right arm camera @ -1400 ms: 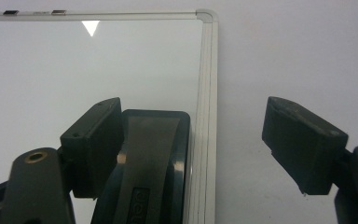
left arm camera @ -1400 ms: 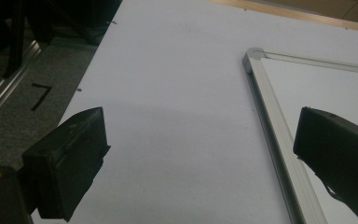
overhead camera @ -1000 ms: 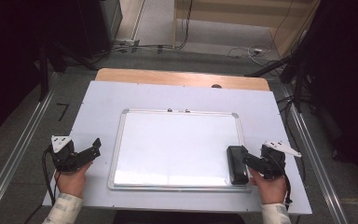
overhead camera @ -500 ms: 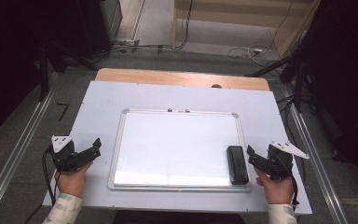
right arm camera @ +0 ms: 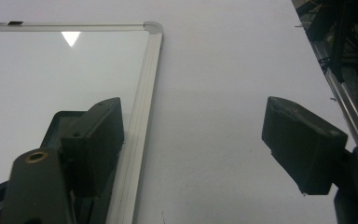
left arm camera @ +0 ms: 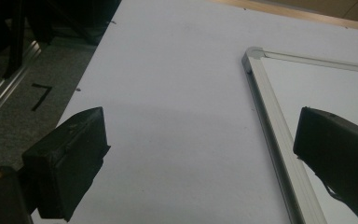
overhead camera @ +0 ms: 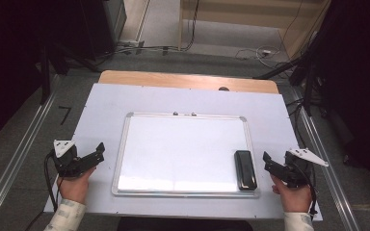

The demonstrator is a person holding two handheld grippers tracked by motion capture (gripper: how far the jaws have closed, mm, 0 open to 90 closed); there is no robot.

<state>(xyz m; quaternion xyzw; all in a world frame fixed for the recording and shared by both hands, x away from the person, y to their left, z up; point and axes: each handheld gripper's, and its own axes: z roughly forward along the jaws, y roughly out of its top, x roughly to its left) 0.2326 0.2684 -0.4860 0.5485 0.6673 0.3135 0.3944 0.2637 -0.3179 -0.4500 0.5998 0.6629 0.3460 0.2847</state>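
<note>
A white whiteboard (overhead camera: 183, 149) with a silver frame lies flat in the middle of the table. A black eraser (overhead camera: 245, 169) rests on its lower right corner, lengthwise along the right frame. My right gripper (overhead camera: 268, 165) is just off the board's right edge, on the white table cover, open and holding nothing. In the right gripper view my right gripper (right arm camera: 196, 140) has bare table between its jaws, the eraser (right arm camera: 58, 122) peeks out behind the left jaw, and the board frame (right arm camera: 145, 84) runs beside it. My left gripper (overhead camera: 96, 154) stands open left of the board; its own view (left arm camera: 200, 149) shows bare cover and the frame (left arm camera: 270, 116).
The white table cover (overhead camera: 183, 98) reaches a wooden strip (overhead camera: 173, 79) at the back. Metal rails (overhead camera: 19, 154) run along both sides over grey floor. Cables lie on the floor beyond the table. Two small clips (overhead camera: 184, 114) sit on the board's top frame.
My right gripper has drawn back to the right, away from the eraser and off the board's edge. The eraser stays on the board. The left gripper has not moved.
</note>
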